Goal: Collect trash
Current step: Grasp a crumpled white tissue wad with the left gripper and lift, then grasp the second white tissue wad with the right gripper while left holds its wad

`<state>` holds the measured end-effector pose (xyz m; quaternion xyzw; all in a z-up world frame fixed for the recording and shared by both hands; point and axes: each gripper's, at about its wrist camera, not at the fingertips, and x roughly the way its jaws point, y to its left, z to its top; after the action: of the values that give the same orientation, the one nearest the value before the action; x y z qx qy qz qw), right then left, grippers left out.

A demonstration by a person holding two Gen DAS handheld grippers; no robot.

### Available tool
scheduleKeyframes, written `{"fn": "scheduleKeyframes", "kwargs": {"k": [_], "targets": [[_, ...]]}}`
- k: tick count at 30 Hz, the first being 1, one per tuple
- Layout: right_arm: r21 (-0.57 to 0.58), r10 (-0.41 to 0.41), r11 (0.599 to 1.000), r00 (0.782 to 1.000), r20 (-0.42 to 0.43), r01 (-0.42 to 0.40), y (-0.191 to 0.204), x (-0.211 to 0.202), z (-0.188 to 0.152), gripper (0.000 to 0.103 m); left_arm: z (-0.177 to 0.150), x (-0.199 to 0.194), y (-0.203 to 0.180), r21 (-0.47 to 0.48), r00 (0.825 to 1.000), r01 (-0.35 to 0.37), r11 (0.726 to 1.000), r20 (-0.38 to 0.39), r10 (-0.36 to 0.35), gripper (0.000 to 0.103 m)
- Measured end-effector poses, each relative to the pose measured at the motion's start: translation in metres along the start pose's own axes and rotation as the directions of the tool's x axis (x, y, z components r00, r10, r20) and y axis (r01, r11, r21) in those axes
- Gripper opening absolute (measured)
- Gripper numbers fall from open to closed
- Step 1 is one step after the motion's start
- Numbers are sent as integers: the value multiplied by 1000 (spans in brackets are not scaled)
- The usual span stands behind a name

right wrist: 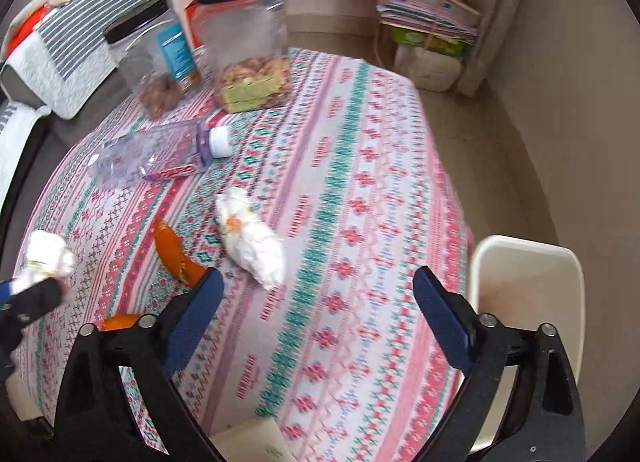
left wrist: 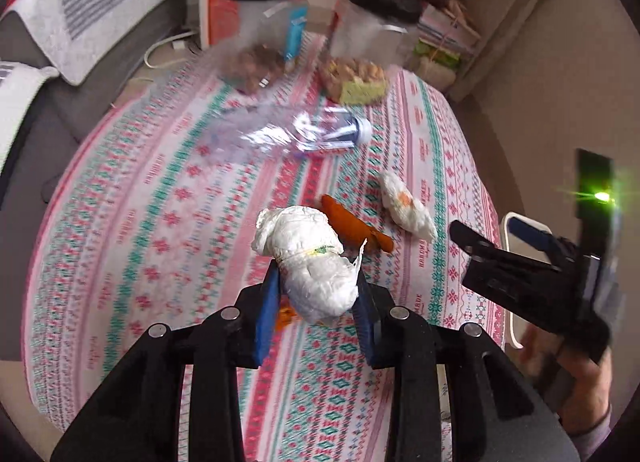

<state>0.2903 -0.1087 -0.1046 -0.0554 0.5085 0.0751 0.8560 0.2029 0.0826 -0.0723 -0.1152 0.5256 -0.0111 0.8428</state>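
I can read no text: print on the crushed bottle's label (right wrist: 170,173) and the jar's blue label (right wrist: 176,52) is blurred.

Home living room: patterned tablecloth (right wrist: 360,190), snack jars (right wrist: 244,38), cluttered shelves (right wrist: 420,14).

Left gripper (left wrist: 318,294), angled steeply down over the table (left wrist: 120,222), blue pads (left wrist: 266,314) clamped either side of a white crumpled wad (left wrist: 308,262), lifted clear of the table. Right gripper (right wrist: 318,298), also tilted down, jaws spread wide w/ nothing between them, poised over the table's near-right part. In the left wrist view, right gripper sits off the table's right edge, gripped from below by a hand (left wrist: 576,390) w/ a greyish sleeve cuff at the wrist.
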Motion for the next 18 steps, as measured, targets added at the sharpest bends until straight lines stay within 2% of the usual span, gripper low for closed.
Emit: {"fn": "scheduleKeyframes", "kwargs": {"k": [4,9,11,13,18], "targets": [[-6,36,999,999,-24,-36,17,20,8,76,-3,-18,21,-6,999,-34,999,37,35,33],[-27,32,999,998,-60,-34,36,47,12,74,-6,-29,44,-20,997,-52,998,54,53,34],[-31,39,999,996,-74,-41,40,56,13,69,-6,-32,51,-24,997,-56,998,59,57,34],[-37,43,998,993,-109,-47,44,65,13,38,-6,-33,55,-25,996,-67,997,65,68,34],[-14,76,997,995,-71,-77,46,51,17,36,-5,-38,68,-44,993,-84,995,79,88,34]]}}
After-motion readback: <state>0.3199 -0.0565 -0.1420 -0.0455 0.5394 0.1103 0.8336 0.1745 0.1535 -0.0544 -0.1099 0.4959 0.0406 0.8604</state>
